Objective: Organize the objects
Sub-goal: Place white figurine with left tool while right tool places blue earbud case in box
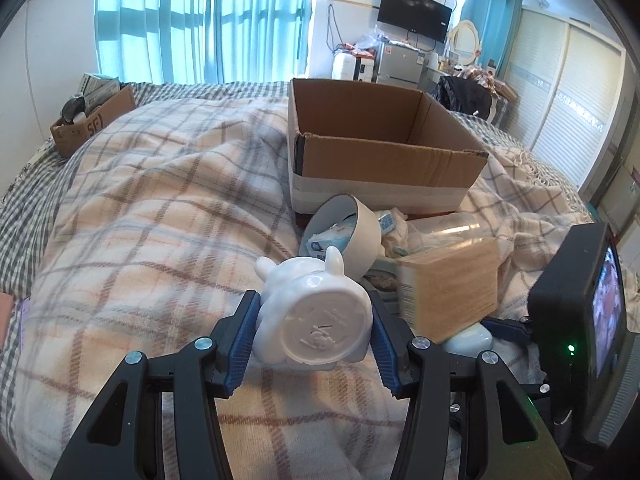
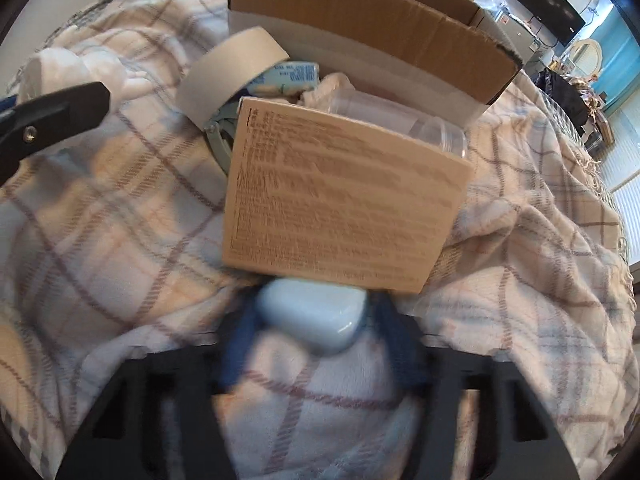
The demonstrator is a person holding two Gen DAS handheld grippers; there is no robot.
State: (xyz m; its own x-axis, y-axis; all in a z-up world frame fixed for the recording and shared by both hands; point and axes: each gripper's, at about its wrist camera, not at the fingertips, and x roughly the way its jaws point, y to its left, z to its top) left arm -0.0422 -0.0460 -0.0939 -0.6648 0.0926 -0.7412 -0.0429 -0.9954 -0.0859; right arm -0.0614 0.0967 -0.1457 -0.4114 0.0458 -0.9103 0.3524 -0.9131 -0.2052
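Plaid bedding covers the bed [image 1: 152,208] where we work, with blue curtains [image 1: 200,20] and a wall television [image 1: 414,18] behind. From the left wrist view, our left hand-held gripper [image 1: 314,322] holds a white ceramic figurine [image 1: 312,312] between its blue pads [image 1: 240,340], the round base of the figurine turned toward the camera. Just beyond it a grey bowl [image 1: 352,232] lies tipped on its side with small blue-and-white packets inside. An open cardboard box [image 1: 380,148] stands behind the bowl. To the right a tan carton [image 1: 452,288] leans over a pale blue case [image 1: 468,340], and a clear plastic jar [image 1: 452,228] lies between the carton and the open box. A second, smaller cardboard box [image 1: 94,120] sits at the far left edge of the bed.

From the right wrist view, our right hand-held gripper [image 2: 316,320] closes on the pale blue case [image 2: 312,316], though this part is blurred. The tan carton [image 2: 344,196], printed with text, rests on the top of the case. Behind it lie the grey bowl [image 2: 228,80], the clear jar [image 2: 400,120] and the open box [image 2: 360,12]. At the left edge we see the white figurine [image 2: 72,68] beside a finger of the left gripper.
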